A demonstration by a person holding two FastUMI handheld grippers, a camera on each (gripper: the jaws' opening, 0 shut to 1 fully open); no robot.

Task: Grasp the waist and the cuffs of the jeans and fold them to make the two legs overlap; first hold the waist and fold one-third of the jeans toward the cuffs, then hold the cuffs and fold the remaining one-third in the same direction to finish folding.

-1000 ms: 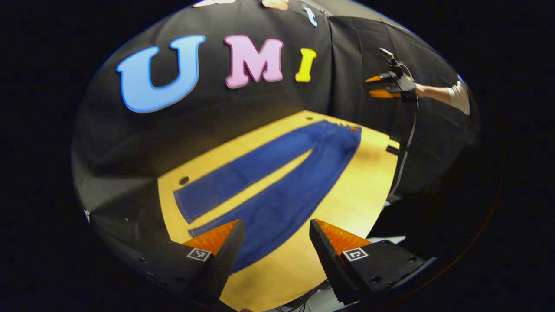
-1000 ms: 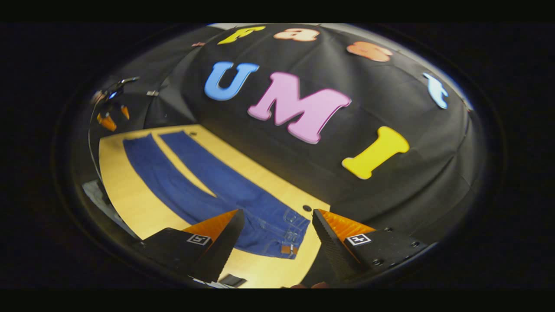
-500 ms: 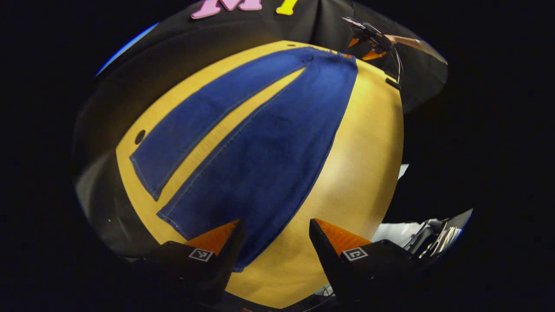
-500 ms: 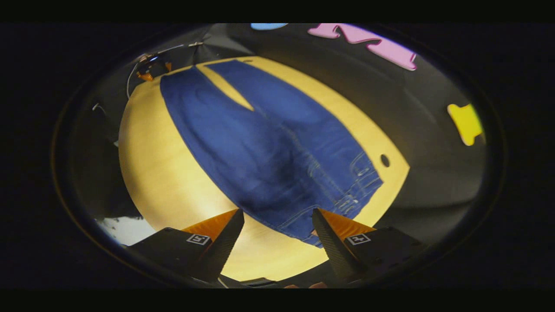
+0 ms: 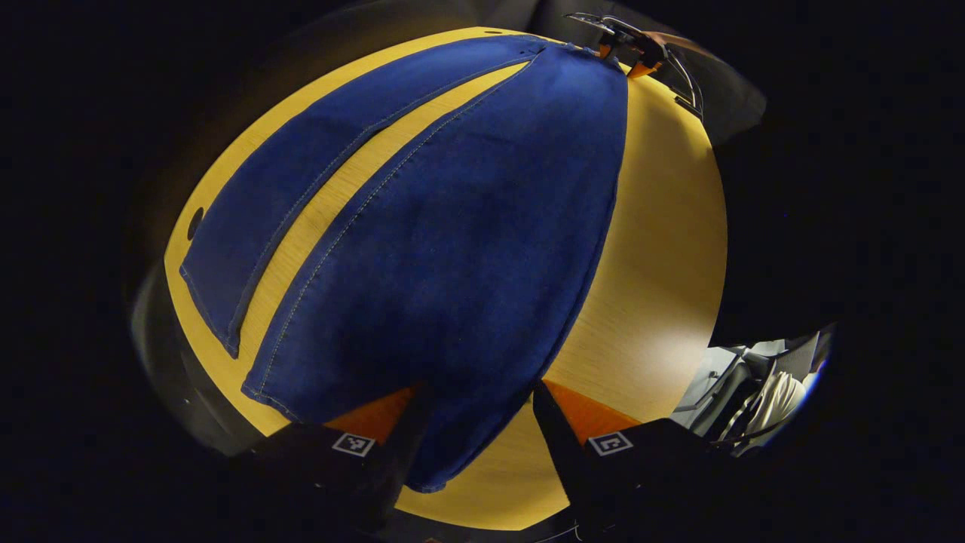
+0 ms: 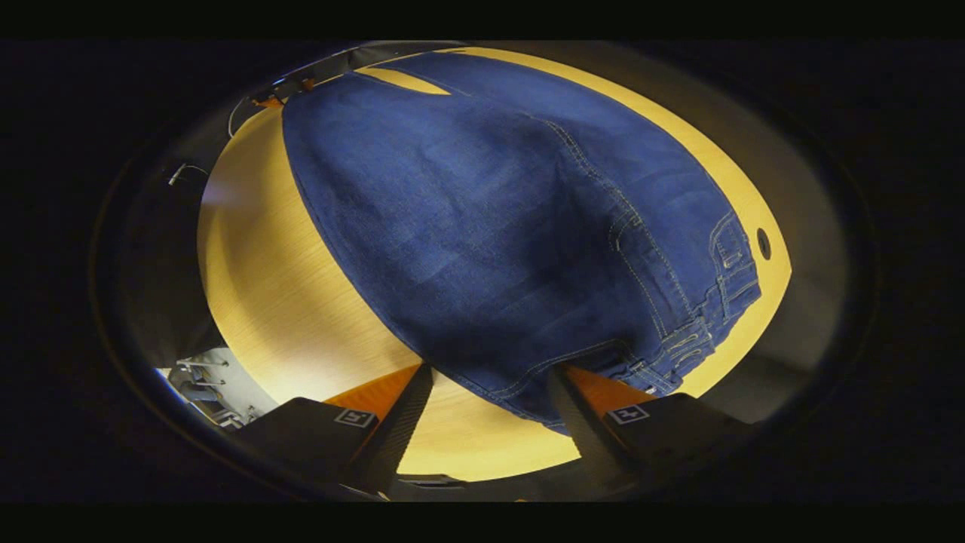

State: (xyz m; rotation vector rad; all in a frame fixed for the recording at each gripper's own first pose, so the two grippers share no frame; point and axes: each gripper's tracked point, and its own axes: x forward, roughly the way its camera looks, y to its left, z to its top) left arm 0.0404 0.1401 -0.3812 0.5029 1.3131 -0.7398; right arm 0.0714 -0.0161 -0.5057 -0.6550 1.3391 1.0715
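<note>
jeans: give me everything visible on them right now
The jeans are dark blue denim with lighter stitching, lying flat and unfolded on the yellow wooden table. The two legs are spread apart with bare table between them, not yet overlapped. The waist shows belt loops and a pocket seam. The left gripper is open over the near cuff; the right gripper is open at the waist corner.

i have lowered both grippers toward the desk: left gripper now spread at the near cuff, right gripper spread at the waist.
</note>
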